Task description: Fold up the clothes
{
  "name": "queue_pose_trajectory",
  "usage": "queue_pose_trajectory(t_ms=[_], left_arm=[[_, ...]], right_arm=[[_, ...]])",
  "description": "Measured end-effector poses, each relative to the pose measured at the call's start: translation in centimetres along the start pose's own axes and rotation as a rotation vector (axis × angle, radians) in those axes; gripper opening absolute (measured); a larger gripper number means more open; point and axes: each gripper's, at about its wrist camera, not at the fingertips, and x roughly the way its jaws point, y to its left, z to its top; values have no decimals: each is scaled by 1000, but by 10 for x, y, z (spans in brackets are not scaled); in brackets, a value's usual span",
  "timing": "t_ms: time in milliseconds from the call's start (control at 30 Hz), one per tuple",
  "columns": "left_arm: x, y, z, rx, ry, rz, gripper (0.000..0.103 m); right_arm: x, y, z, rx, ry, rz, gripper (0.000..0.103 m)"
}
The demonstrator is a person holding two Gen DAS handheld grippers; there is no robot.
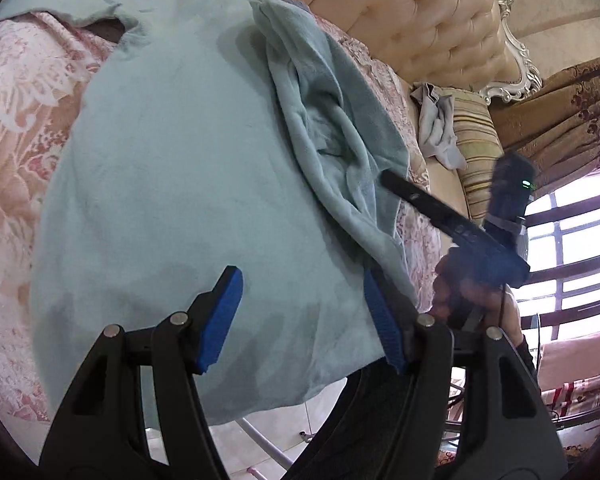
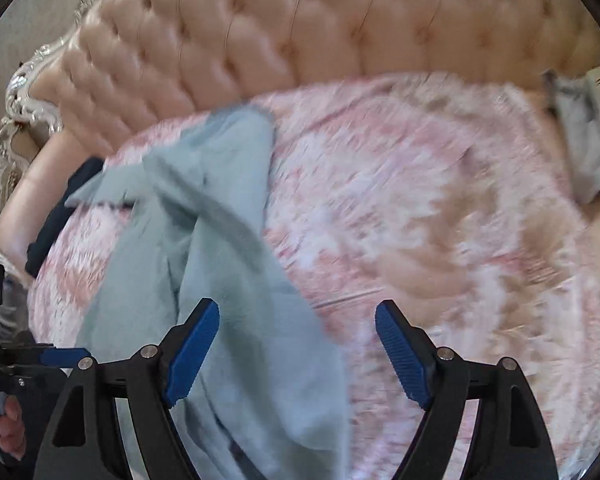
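Observation:
A light teal shirt (image 1: 172, 184) lies spread on the pink patterned bedspread (image 1: 16, 128), with its hem hanging over the bed's near edge. Its right side is turned over into a bunched fold (image 1: 332, 120), and one sleeve (image 1: 56, 0) reaches to the far left. My left gripper (image 1: 304, 312) hovers open over the hem with nothing between the blue pads. My right gripper (image 2: 298, 344) is also open, above the shirt's folded edge (image 2: 228, 248) and the bedspread (image 2: 440, 220). The right wrist view is blurred by motion. One black finger (image 1: 420, 200) of the right gripper shows beside the fold, held by a hand (image 1: 460, 292).
A tufted headboard (image 2: 300, 20) runs behind the bed. A grey garment (image 1: 436, 128) lies on a striped pillow (image 1: 476, 148) at the right. A dark navy cloth (image 2: 60, 208) sits at the left by the headboard. A window (image 1: 572, 240) and curtain (image 1: 560, 108) are beyond. Floor and metal bars (image 1: 260, 440) lie below the edge.

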Motion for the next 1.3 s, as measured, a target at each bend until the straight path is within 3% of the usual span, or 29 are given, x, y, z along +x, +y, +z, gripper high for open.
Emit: queue_pose_trajectory(t_ms=[33, 67, 300, 367, 433, 533, 700, 833, 933, 1000, 1033, 1067, 1200, 1267, 1300], left_arm=[[-4, 2, 0, -4, -9, -1, 66], [-8, 5, 1, -9, -20, -2, 66], [-19, 19, -3, -53, -44, -18, 66], [-20, 17, -6, -43, -43, -29, 66], [-20, 14, -8, -32, -35, -36, 66], [-19, 11, -12, -20, -24, -42, 66], [-18, 13, -11, -29, -15, -31, 66], [-18, 9, -9, -23, -9, -22, 66], [-19, 9, -9, -24, -8, -17, 66], [-17, 9, -9, -26, -5, -14, 66], [-15, 9, -10, -27, -4, -13, 66], [-14, 9, -10, -28, -3, -12, 66], [-7, 7, -13, -14, 17, -19, 66], [-4, 6, -16, -8, 29, -21, 66], [-4, 6, -16, -8, 30, -21, 66]], right_arm=[[2, 3, 0, 5, 15, 41, 41], [4, 7, 1, 11, 27, 80, 6], [-100, 4, 22, 143, -287, 161, 6], [-126, -4, 31, 179, -347, 165, 6], [-152, -17, 41, 201, -399, 113, 6], [-174, -47, 54, 240, -413, -11, 6], [-162, -106, 50, 285, -311, -218, 6], [-104, -159, 21, 380, -77, -298, 10], [-87, -166, 5, 381, -11, -321, 11], [-84, -168, -2, 384, 15, -338, 20], [-94, -170, -5, 391, -18, -353, 23], [-104, -171, -6, 398, -51, -365, 33], [-155, -185, -16, 468, -207, -483, 80], [-163, -197, -24, 491, -220, -491, 81], [-159, -203, -28, 497, -186, -486, 81]])
